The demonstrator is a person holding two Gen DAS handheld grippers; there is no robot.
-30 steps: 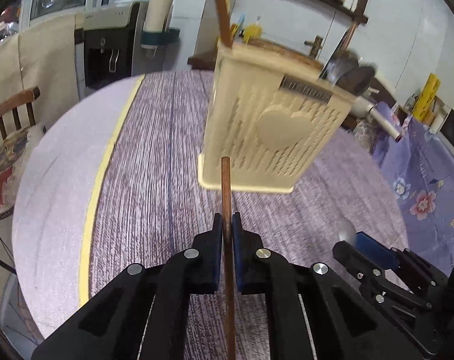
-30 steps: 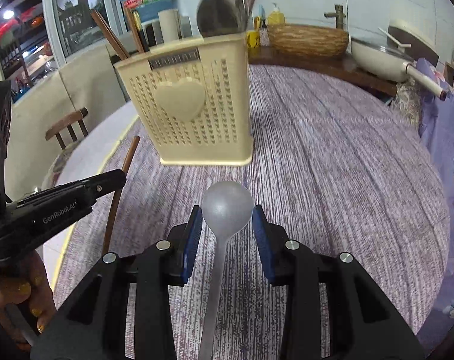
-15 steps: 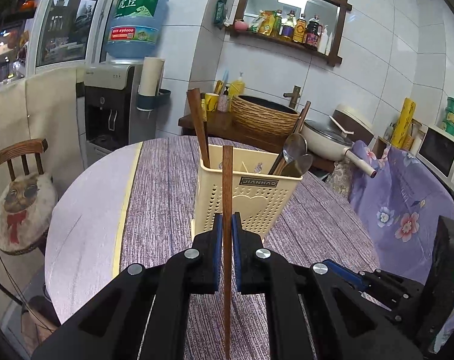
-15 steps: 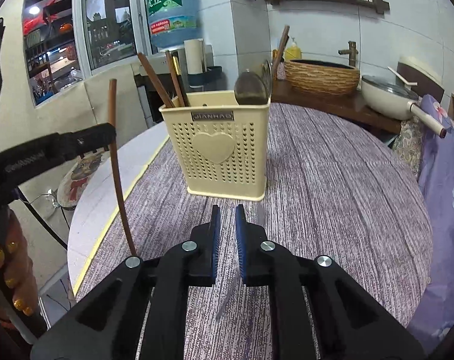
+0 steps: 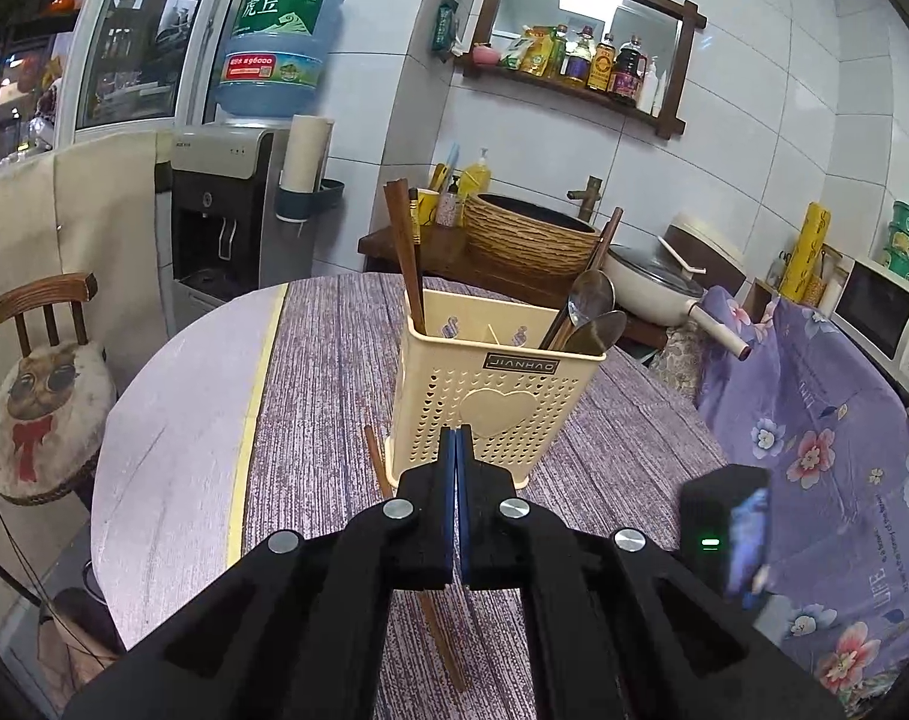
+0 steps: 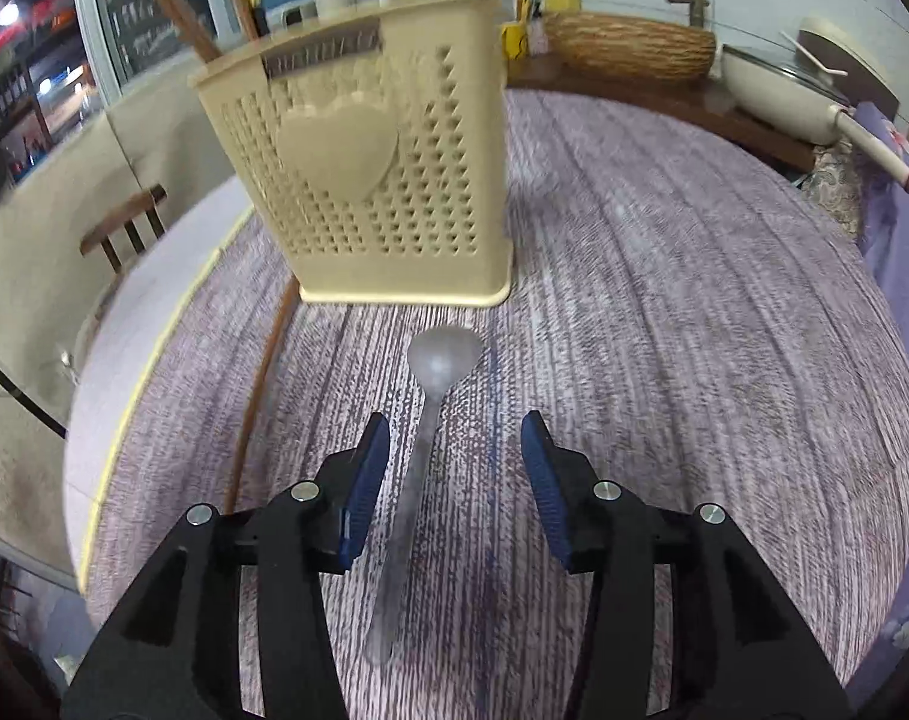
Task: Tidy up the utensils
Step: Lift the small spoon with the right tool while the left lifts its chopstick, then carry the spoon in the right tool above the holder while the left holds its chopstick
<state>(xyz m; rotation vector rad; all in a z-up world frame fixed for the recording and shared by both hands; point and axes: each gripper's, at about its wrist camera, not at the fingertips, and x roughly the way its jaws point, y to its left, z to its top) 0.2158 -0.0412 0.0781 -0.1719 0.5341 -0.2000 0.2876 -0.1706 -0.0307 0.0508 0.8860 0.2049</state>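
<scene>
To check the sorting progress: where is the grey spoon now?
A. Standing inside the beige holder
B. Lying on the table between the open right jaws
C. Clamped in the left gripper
B: the grey spoon lies flat on the table, between the parted jaws of the right gripper, touched by neither pad.

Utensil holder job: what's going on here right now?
A person with two handheld grippers is loading the holder, which already has chopsticks and spoons in it. The left gripper is shut and empty; a chopstick lies on the table below it. The right gripper has just been opening and straddles a spoon lying on the table, without gripping it.
</scene>
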